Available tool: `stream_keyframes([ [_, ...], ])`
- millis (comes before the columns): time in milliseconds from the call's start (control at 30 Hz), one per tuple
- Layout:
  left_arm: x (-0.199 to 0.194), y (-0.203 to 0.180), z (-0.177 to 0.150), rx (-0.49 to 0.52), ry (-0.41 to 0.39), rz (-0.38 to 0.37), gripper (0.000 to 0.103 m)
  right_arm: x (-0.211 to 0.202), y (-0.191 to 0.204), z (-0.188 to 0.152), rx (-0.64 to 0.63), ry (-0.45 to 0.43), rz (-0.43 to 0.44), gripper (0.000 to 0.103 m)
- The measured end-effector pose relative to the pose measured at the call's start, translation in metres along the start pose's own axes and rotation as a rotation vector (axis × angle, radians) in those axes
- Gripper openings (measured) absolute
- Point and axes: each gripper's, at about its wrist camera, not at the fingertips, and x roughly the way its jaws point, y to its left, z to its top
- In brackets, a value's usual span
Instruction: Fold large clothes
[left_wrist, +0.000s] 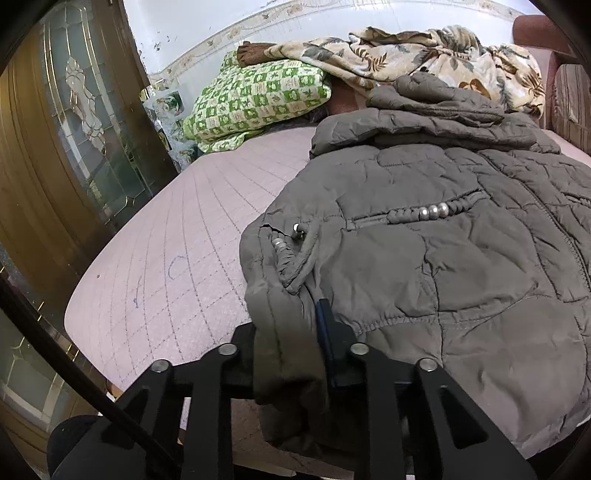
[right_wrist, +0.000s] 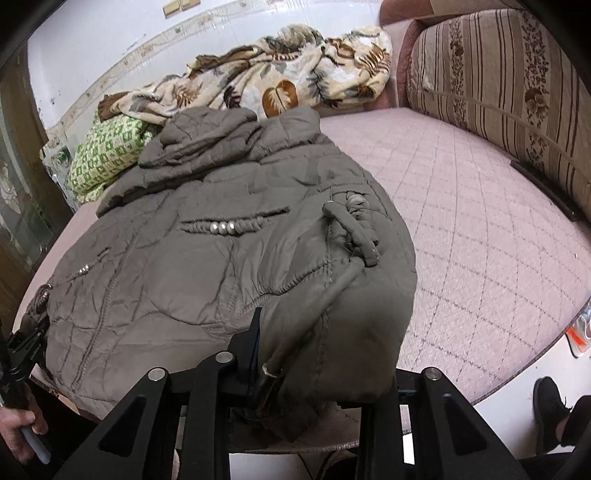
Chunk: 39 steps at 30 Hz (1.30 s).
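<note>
A grey-brown quilted jacket (left_wrist: 424, 229) lies spread on the pink bed (left_wrist: 177, 258), hood toward the far wall. In the left wrist view my left gripper (left_wrist: 288, 317) is shut on the jacket's near left hem corner. Fabric drapes over one finger, and the other fingertip (left_wrist: 323, 314) shows beside the fold. In the right wrist view the jacket (right_wrist: 207, 258) fills the middle. There my right gripper (right_wrist: 317, 332) is shut on its near right hem corner, by a drawcord; only one finger (right_wrist: 255, 339) shows. The left gripper (right_wrist: 26, 347) appears at the far left edge, held by a hand (right_wrist: 18, 421).
A green checked blanket (left_wrist: 255, 99) and a floral blanket (right_wrist: 280, 85) are piled at the bed's far side. A striped cushion (right_wrist: 498, 92) borders the right. A wooden door with glass (left_wrist: 74, 129) stands left. A person's shoe (right_wrist: 550, 417) is on the floor near the bed edge.
</note>
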Motion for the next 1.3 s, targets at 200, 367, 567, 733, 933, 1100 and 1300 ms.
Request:
stream_keyframes([
  [200, -0.009, 0.015, 0.004, -0.057, -0.028, -0.055, 0.017, -0.015, 0.004, 0.004, -0.024, -0.068, 0.007, 0.025],
  [367, -0.023, 0.019, 0.01, -0.061, -0.086, -0.071, 0.016, -0.033, 0.007, 0.009, -0.035, -0.132, 0.022, 0.021],
  [567, -0.037, 0.026, 0.018, -0.066, -0.128, -0.087, 0.016, -0.051, 0.011, 0.016, -0.055, -0.191, 0.032, 0.019],
  [733, -0.047, 0.035, 0.028, -0.074, -0.15, -0.097, 0.016, -0.064, 0.01, 0.021, -0.048, -0.217, 0.054, 0.019],
  [933, -0.053, 0.043, 0.051, -0.077, -0.173, -0.125, 0.016, -0.075, 0.013, 0.039, -0.06, -0.248, 0.073, 0.019],
  [1100, -0.057, 0.05, 0.081, -0.095, -0.202, -0.155, 0.016, -0.083, 0.015, 0.064, -0.056, -0.28, 0.101, 0.019],
  [1300, -0.055, 0.054, 0.122, -0.111, -0.254, -0.166, 0.017, -0.09, 0.019, 0.099, -0.049, -0.33, 0.127, 0.019],
])
